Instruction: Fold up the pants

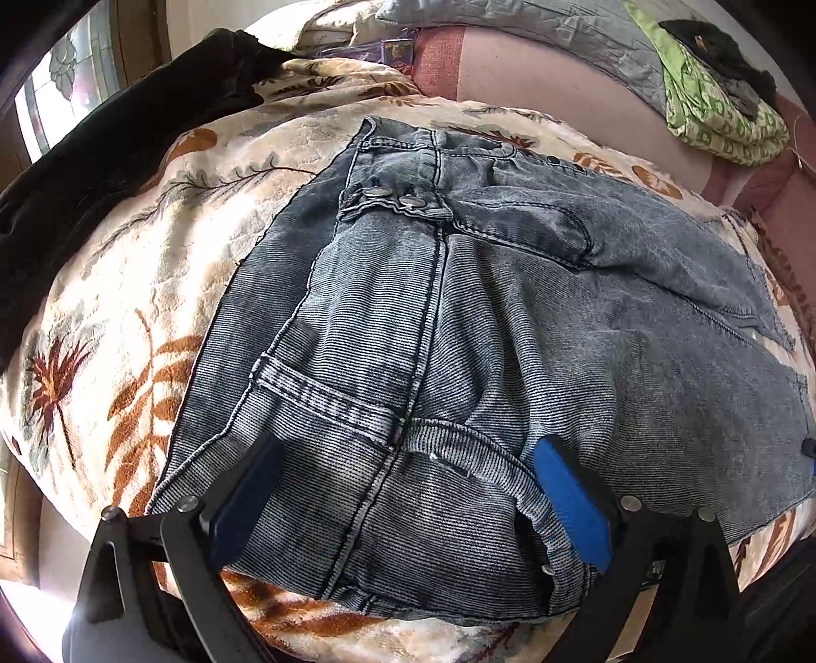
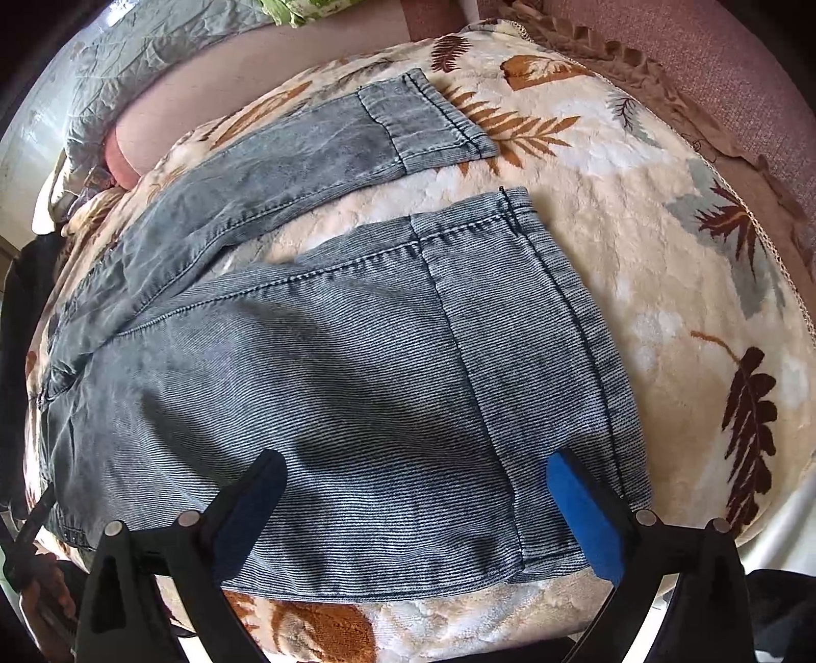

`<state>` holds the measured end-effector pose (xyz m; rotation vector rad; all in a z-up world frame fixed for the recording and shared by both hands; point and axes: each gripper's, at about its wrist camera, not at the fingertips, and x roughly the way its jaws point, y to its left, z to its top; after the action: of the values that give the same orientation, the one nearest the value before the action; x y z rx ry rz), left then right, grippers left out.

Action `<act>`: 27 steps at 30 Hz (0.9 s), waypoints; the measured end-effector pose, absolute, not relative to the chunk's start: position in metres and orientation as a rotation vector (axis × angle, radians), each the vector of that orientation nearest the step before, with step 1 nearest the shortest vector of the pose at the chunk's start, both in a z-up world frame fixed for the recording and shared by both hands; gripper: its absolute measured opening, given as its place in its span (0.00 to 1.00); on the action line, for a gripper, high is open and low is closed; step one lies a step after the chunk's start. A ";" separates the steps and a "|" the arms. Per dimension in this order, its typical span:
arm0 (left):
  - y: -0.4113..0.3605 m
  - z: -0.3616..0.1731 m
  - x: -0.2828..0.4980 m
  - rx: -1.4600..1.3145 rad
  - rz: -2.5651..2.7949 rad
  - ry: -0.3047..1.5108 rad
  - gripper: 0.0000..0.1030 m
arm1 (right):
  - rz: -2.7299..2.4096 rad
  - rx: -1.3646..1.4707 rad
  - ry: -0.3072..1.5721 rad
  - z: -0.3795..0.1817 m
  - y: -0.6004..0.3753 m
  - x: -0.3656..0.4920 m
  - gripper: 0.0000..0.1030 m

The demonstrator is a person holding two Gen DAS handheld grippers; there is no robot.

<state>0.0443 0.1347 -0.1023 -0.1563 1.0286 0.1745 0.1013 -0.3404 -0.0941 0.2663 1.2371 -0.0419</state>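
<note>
Grey-blue washed jeans [image 1: 459, 316] lie spread flat on a cream blanket with leaf print [image 1: 127, 316]. In the left wrist view I see the waistband end, with two metal buttons [image 1: 392, 196] and the fly seam. My left gripper [image 1: 408, 464] is open, its blue-padded fingers [image 1: 571, 500] wide apart just above the near waist corner. In the right wrist view both legs show: the near leg [image 2: 357, 398] under my open right gripper [image 2: 413, 479], the far leg [image 2: 326, 153] angled away, hems to the right. Neither gripper holds cloth.
A black garment [image 1: 102, 168] lies at the blanket's left edge. A green patterned cloth with a dark item on it [image 1: 724, 97] and a grey quilt [image 1: 535, 30] sit behind on a pink sofa [image 2: 714, 56]. The blanket's fringed edge [image 2: 637, 71] runs at the far right.
</note>
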 end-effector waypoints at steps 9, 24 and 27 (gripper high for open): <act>0.138 -0.051 0.048 -0.164 0.156 0.908 0.96 | 0.015 0.377 1.149 -0.064 -0.345 0.100 1.00; 0.200 -0.036 0.152 -0.400 0.216 0.957 0.95 | 0.100 0.564 1.170 -0.060 -0.388 0.208 0.99; 0.190 -0.059 0.160 -0.342 0.211 1.028 0.95 | 0.069 0.600 1.231 -0.097 -0.394 0.202 0.98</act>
<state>0.1598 0.1896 -0.0593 -0.3425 1.0282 0.2112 0.2025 -0.3944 -0.0972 0.6000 1.2311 0.0692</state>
